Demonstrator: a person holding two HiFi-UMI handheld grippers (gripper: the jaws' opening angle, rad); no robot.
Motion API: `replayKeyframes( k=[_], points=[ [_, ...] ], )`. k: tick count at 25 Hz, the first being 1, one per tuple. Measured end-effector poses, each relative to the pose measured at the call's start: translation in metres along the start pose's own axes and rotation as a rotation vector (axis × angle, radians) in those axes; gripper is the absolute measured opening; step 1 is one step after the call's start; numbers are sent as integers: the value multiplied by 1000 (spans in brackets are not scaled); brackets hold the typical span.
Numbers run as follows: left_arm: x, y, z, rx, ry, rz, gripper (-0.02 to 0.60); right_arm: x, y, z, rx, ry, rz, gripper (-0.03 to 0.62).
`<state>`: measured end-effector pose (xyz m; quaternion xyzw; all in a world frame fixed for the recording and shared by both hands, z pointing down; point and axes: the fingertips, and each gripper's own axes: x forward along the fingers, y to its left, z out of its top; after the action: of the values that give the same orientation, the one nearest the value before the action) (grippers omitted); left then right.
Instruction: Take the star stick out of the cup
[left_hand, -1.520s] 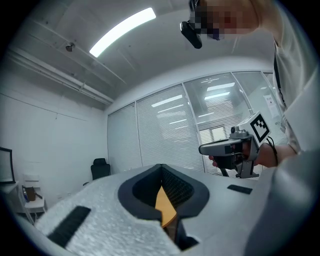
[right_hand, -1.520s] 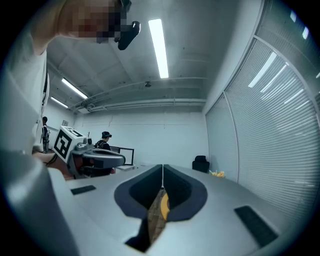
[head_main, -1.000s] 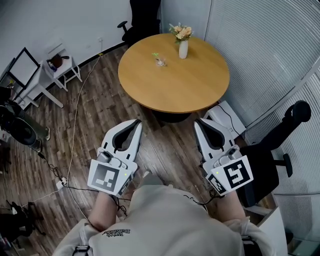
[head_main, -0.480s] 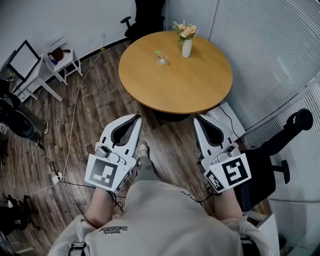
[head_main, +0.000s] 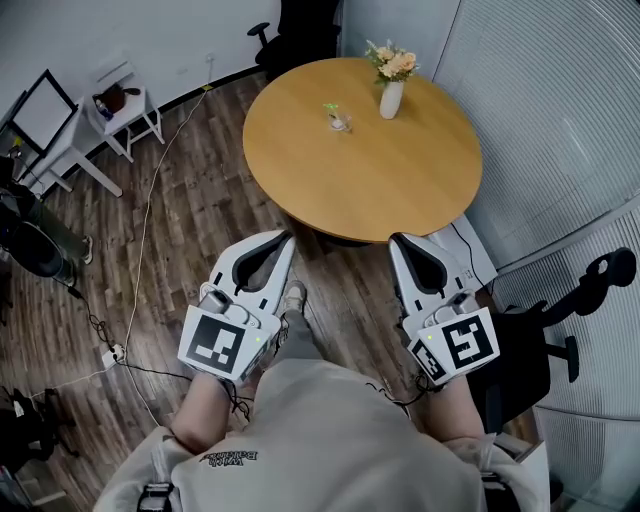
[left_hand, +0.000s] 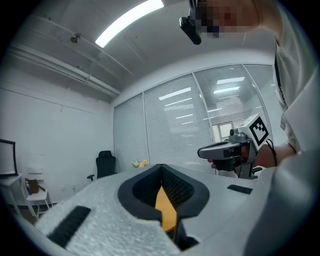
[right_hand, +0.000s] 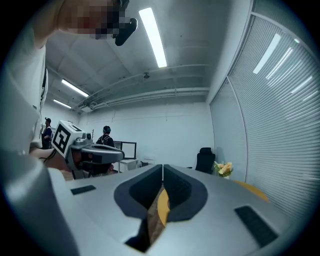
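A small clear cup (head_main: 339, 122) with a green star stick (head_main: 331, 108) in it stands on the far part of the round wooden table (head_main: 400, 180). I hold both grippers low over the wood floor, well short of the table's near edge. The left gripper (head_main: 287, 237) is shut and empty, its tips meeting (left_hand: 161, 166). The right gripper (head_main: 396, 240) is shut too, with nothing between its jaws (right_hand: 163, 166). Each gripper view shows the other gripper beside it. The cup is hidden in both gripper views.
A white vase of flowers (head_main: 391, 96) stands right of the cup. A black office chair (head_main: 300, 25) is behind the table, another (head_main: 575, 300) at my right. A white side table (head_main: 125, 112) and floor cables (head_main: 140, 250) lie left. Blinds line the right wall.
My view has moved towards the table, which now sits nearer and further right in the head view. Both grippers stay shut, side by side in front of me.
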<state>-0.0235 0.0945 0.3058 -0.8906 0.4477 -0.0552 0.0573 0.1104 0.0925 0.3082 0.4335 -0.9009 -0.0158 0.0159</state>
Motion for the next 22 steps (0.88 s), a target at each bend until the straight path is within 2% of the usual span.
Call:
replayKeyframes(
  k=[5,14,22],
  points=[
    [32,32,-6,-27,17,-27,21,43,-16,-5,-3,32,-5,31],
    [82,100,-18,-55,44,-82,21,123,-55,-1,-6,57,-68,31],
    [130,181,-8,-59,15,-120,21,200,-77,13,-17,73,-120,31]
  ],
)
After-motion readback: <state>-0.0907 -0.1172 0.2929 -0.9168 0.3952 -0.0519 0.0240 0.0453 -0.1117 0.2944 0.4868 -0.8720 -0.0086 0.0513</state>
